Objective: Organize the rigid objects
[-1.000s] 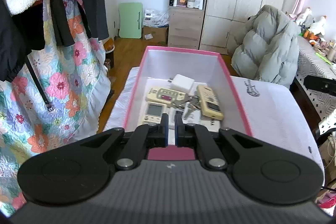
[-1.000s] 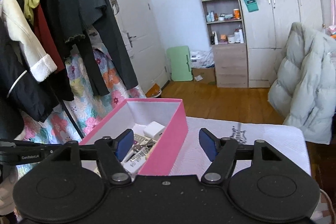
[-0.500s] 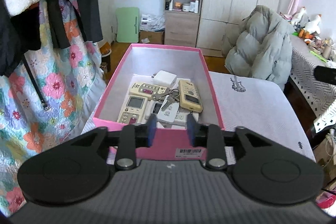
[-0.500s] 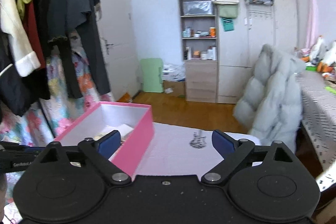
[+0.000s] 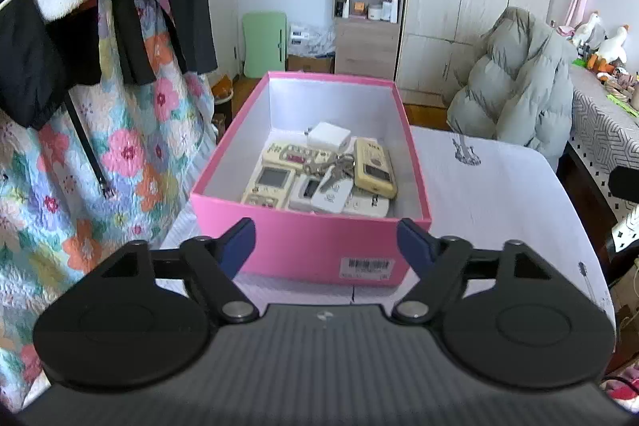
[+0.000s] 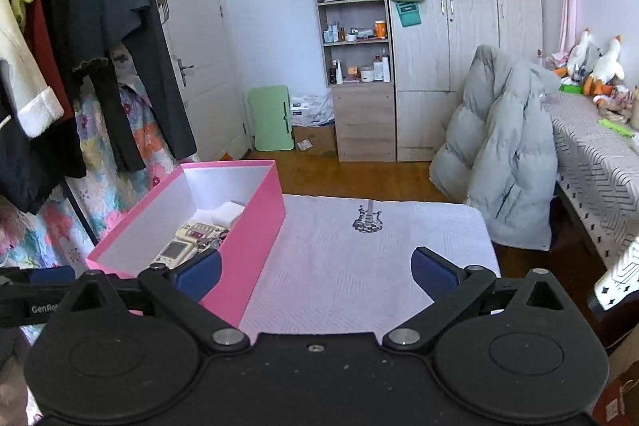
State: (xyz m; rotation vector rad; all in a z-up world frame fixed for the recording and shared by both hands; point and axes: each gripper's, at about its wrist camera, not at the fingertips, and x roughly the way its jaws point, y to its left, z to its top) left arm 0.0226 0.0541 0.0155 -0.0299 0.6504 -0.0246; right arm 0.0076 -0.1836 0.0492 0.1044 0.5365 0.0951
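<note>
Seemingly near done: remotes [image 5: 275, 182], keys [image 5: 333, 168] and charger [image 5: 329, 138] piled in pink box [image 5: 319, 246]; left gripper [image 5: 325, 240] and right gripper [image 6: 315, 272] wide, empty; nothing visibly left on cloth [image 6: 359, 266].

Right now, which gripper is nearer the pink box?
Left. The left gripper sits open just before the pink box's near end; the right gripper hangs open beside it, over the cloth.

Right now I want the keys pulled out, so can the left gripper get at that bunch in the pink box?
Probably yes: the left gripper is open, the pink box has no lid, and the keys lie on top.
</note>
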